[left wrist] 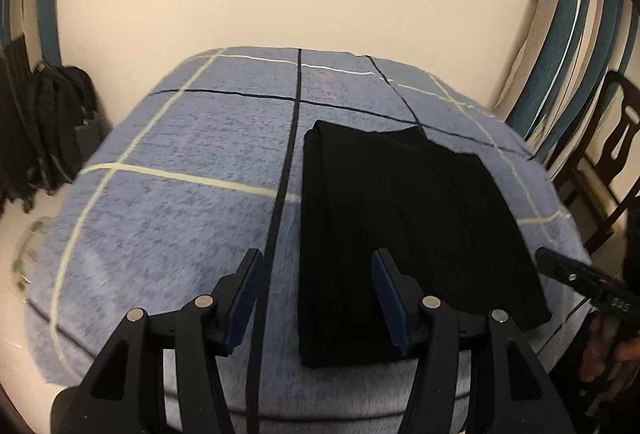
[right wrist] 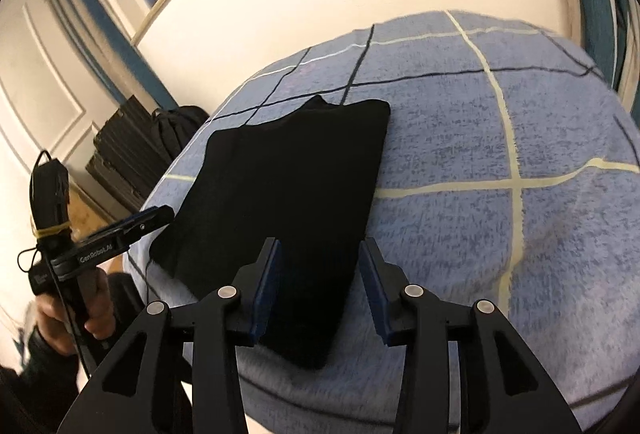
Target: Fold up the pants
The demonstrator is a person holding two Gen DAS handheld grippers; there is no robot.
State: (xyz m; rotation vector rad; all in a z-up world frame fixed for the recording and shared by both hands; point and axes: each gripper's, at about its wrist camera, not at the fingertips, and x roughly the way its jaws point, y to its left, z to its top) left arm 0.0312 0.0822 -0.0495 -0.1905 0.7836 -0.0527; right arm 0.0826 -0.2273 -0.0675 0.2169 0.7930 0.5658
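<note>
1. Left gripper (left wrist: 318,274): I see its two black fingers with blue pads (left wrist: 246,298) spread apart, grasping nothing. The left pad sits over bare bed cover; the right pad stands over the near left part of the pants.
2. Right gripper (right wrist: 320,266): jaws released, nothing pinched. Its left pad (right wrist: 266,290) sits over the near right corner of the pants and the right pad over the cover just beside their edge, so that edge runs through the gap; whether either pad touches the cloth I cannot tell.
3. Folded black pants (left wrist: 400,218): a flat, roughly rectangular stack of dark fabric lying on the bed, straight ahead of both grippers, near end toward me.
4. Blue-grey bed cover with a cream and black grid of lines (left wrist: 180,194): lies under the pants, with bare cloth wide on either side.
5. Person's hand (right wrist: 80,314): seen from the right wrist, wrapped round the left gripper's handle, beyond the bed's left edge.
6. Black backpack (left wrist: 60,122): on the floor against the cream wall, left of the bed.
7. Dark wooden chair (left wrist: 612,170): right of the bed, beside striped teal curtains (left wrist: 568,46).
</note>
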